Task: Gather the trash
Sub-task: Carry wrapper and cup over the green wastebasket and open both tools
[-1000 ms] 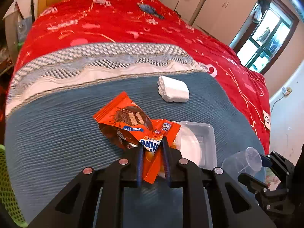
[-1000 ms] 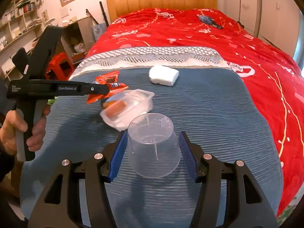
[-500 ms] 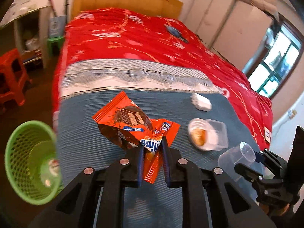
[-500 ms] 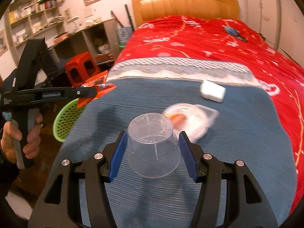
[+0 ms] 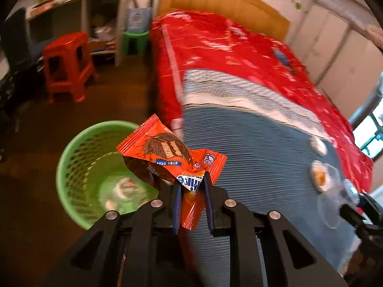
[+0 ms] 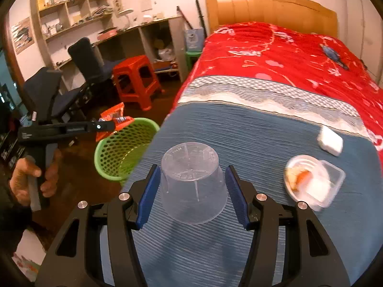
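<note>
The wrapper (image 5: 167,157) is glossy, crinkled foil; the cup (image 6: 192,181) is clear, smooth plastic. The basket (image 6: 124,153) is perforated green plastic, the blanket (image 6: 239,138) ribbed matt cloth, the headboard (image 6: 270,9) smooth wood.

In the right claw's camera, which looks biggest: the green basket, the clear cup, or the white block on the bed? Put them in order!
As they look in that view:
1. Clear cup, though it is nearest the camera, so this may mislead
2. Green basket, almost as big
3. White block, clearly smallest

Warm, dim indoor light is seen; daylight is admitted by the window (image 5: 369,129). The left view is motion-blurred. Edges are bent and darkly vignetted.
</note>
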Available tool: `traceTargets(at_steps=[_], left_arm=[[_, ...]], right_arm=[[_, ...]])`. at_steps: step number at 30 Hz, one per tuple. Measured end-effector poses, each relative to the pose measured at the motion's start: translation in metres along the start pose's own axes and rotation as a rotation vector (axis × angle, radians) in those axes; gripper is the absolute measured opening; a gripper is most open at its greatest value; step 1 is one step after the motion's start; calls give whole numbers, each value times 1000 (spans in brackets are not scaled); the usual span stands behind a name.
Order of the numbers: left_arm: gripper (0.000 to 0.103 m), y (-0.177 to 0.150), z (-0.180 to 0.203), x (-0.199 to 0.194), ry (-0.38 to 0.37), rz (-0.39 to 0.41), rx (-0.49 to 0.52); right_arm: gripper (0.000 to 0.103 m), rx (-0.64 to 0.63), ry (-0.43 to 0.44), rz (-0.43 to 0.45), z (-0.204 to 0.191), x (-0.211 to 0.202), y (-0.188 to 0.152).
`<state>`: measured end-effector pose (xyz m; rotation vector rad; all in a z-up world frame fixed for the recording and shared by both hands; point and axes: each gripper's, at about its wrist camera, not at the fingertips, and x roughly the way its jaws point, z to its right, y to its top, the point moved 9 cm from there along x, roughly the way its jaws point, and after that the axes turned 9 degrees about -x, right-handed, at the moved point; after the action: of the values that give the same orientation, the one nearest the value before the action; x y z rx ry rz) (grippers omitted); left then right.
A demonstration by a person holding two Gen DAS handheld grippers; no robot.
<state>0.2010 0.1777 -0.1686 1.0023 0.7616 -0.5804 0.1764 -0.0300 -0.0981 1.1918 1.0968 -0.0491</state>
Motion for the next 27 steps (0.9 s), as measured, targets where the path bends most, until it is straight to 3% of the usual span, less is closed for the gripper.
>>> traceTargets(at_steps=[9, 12, 16, 27], left_arm=[[27, -1, -63, 23, 62, -45, -93], [45, -1, -74, 26, 71, -47, -114], [53, -2, -89, 27, 76, -46, -145], [56, -8, -128, 3, 110, -3, -207]], right_arm=[[56, -22, 44, -21, -29, 29, 18], [56, -26, 55, -26, -35, 36, 21], [56, -32, 71, -30, -45, 47, 26], [56, -61, 135, -52, -85, 80, 46]])
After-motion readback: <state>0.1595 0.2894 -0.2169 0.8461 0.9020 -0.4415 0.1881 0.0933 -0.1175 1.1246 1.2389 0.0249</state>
